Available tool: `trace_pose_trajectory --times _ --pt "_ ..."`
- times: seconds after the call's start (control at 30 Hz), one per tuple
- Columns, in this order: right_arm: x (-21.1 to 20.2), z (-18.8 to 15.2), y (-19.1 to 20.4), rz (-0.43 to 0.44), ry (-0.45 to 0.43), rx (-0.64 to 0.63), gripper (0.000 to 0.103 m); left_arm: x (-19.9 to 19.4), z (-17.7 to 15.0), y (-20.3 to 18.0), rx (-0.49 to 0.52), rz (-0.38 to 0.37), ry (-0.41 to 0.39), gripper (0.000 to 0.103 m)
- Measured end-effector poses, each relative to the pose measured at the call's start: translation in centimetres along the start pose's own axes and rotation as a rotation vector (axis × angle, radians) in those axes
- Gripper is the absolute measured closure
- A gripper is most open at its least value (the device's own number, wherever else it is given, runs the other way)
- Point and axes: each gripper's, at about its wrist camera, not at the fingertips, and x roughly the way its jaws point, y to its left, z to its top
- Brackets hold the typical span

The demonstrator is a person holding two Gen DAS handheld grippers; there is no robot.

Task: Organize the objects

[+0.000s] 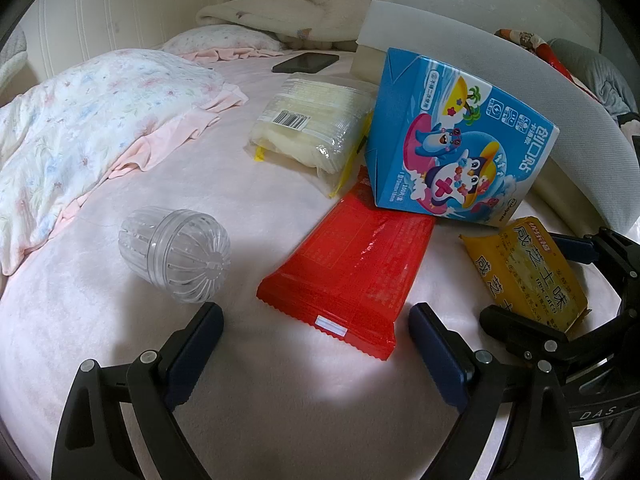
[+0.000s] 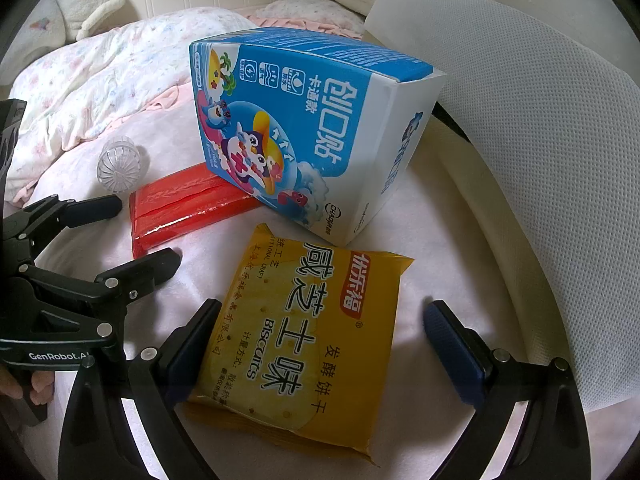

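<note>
On the pink bed sheet lies a red snack packet (image 1: 352,276); its near end sits between the wide fingers of my left gripper (image 1: 316,344), which is open and not touching it. A blue cartoon box (image 1: 460,132) stands tilted over the packet's far end. To the right a yellow biscuit pack (image 1: 516,260) lies flat. My right gripper (image 2: 324,324) straddles the yellow biscuit pack (image 2: 304,340), open: one pad is at the pack's left edge, the other clear of it. The red packet (image 2: 184,208), blue box (image 2: 304,136) and left gripper (image 2: 128,236) also show in the right wrist view.
A clear ribbed plastic cup (image 1: 176,254) lies on its side at the left. A clear bag of pale items (image 1: 308,124) and a dark phone (image 1: 306,62) lie further back. A white mesh bin (image 2: 540,160) rises at the right. A floral quilt (image 1: 80,120) is heaped on the left.
</note>
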Motion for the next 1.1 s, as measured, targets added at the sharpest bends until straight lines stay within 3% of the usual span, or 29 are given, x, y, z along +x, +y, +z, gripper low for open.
trace_pose_trajectory --times 1.1 --pt "0.08 -0.55 -0.32 0.001 -0.001 0.001 0.004 0.19 -0.51 -0.03 -0.001 0.003 0.0 0.009"
